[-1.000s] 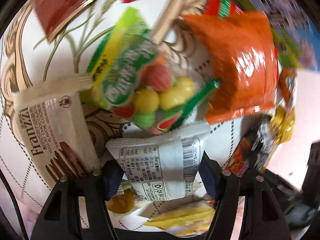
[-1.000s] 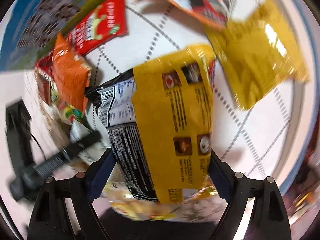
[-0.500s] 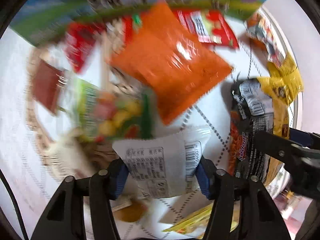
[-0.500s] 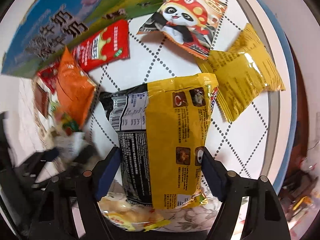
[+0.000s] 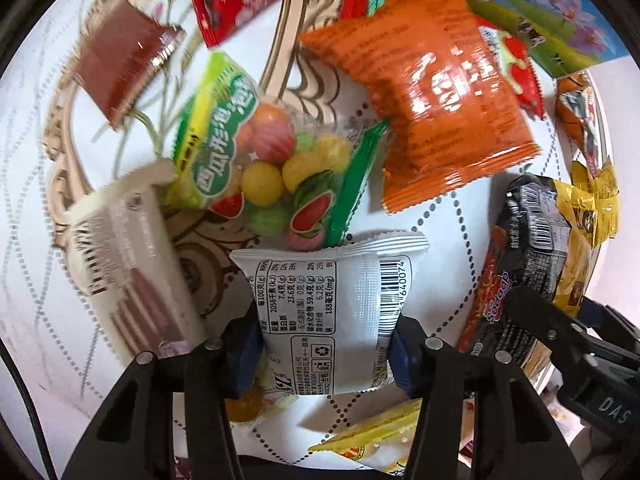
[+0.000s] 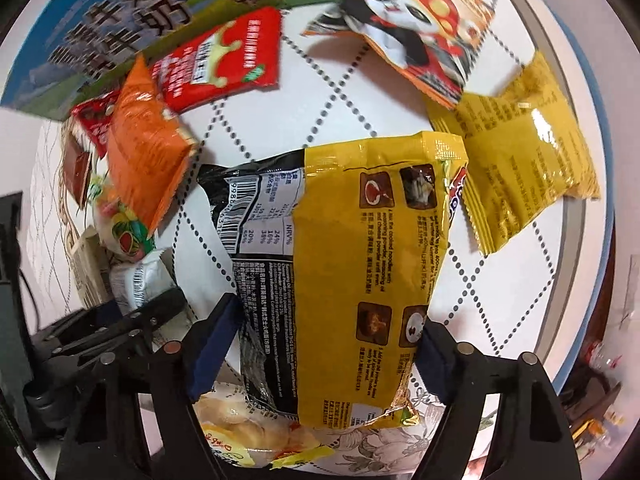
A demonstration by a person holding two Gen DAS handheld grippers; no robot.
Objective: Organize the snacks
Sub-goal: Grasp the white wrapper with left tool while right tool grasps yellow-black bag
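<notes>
My left gripper (image 5: 322, 352) points down over the table, and its jaws are closing. Their blue pads press both sides of a white snack packet (image 5: 332, 280) with a barcode and nutrition print, which hangs above the other snacks. My right gripper (image 6: 320, 344) also points down, jaws closing. Its pads squeeze the lower end of a yellow and black noodle packet (image 6: 352, 240). In the left wrist view that noodle packet (image 5: 532, 248) is at the right, crumpled in the right gripper's black fingers (image 5: 560, 336).
On the patterned tablecloth lie an orange packet (image 5: 424, 92), a fruit candy bag (image 5: 256, 152), a beige biscuit packet (image 5: 124, 256), a brown packet (image 5: 124, 64), a panda packet (image 6: 416, 28), a yellow packet (image 6: 520, 148) and a red packet (image 6: 224, 60). A printed carton (image 6: 120, 24) stands at the back. The round table's rim (image 6: 592, 240) curves at the right.
The left gripper rose with the white packet between its narrowing jaws, so the snacks below look smaller. The right gripper's jaws drew in onto the noodle packet.
</notes>
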